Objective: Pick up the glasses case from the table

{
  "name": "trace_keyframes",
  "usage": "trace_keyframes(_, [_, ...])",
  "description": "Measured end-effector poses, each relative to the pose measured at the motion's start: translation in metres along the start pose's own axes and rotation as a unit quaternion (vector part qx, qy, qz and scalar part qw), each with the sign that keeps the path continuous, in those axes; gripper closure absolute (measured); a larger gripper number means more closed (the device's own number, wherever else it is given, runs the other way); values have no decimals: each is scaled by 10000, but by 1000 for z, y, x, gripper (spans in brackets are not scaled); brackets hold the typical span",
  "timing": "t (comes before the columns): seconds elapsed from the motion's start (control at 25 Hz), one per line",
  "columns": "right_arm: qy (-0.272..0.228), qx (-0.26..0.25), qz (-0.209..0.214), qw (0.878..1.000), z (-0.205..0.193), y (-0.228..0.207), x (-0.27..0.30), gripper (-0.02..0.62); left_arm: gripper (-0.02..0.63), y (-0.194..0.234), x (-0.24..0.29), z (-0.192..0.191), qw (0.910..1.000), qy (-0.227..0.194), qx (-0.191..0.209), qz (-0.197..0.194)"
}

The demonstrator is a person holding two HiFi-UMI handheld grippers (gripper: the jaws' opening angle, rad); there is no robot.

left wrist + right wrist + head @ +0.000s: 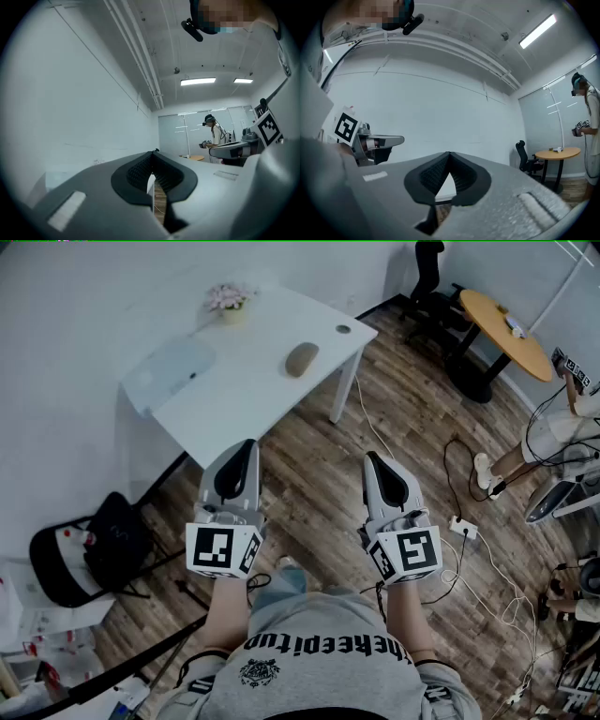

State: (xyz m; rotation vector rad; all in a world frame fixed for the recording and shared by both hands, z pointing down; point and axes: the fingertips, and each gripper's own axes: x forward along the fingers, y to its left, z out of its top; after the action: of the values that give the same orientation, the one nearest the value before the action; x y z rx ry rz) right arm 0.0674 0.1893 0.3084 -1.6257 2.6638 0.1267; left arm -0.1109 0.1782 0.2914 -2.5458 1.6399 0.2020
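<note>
The glasses case (302, 359), a tan oval, lay on the white desk (262, 381) towards its right end, well apart from both grippers. At the far left corner of the same desk stood a small pot of pink flowers (228, 302), and a pale translucent pad (173, 371) lay near the desk's left end. The case touched neither of them.

The left gripper (246, 444) and the right gripper (370, 457) were held side by side over the wooden floor (309, 474), on the near side of the desk. Both pointed towards the desk and neither touched it. In the left gripper view its fingers (138, 169) were pressed together at the tips with nothing between them; only a sliver of desk edge and floor showed through the narrow gap below. In the right gripper view its fingers (429, 174) also met at the tips, empty, with a small triangle of white desk visible beneath the meeting point.

A black chair (61, 568) carrying a dark bag (117, 531) stood to the near left of the desk. Far right were a round wooden table (511, 334) and a black office chair (427, 282). A white power strip (462, 526) with trailing cables lay on the floor just right of the right gripper.
</note>
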Motion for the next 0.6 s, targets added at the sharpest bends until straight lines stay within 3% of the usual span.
trace_keyframes(0.6, [-75,39,-214,9997,-4,1,41,594,588,34,30,-7,9998,21,-8,-185])
